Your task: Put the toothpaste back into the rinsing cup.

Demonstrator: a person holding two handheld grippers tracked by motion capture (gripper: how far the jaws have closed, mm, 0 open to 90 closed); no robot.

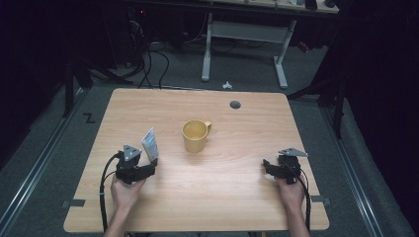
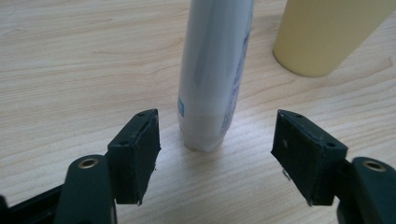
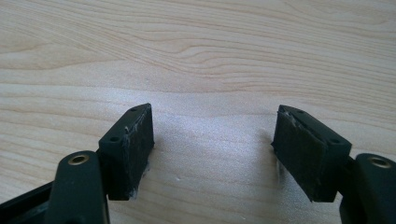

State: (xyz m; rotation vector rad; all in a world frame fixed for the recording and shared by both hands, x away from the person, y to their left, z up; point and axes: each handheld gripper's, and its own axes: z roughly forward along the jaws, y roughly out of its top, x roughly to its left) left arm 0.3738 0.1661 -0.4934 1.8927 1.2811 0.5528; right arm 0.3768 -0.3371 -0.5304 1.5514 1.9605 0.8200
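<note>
Left gripper (image 1: 148, 168) sits left of the yellow mug (image 1: 195, 135), jaws spread wide around the base of the white tube (image 2: 212, 74), which stands upright, apparently untouched by either pad; mug just right of the tube; far right of the mug, right gripper (image 1: 268, 167) gapes over bare table (image 1: 222, 197).

On the table (image 1: 237, 197), the mug (image 1: 195, 136) sits near centre; the tube (image 1: 150, 144) stands at its nine o'clock.
</note>
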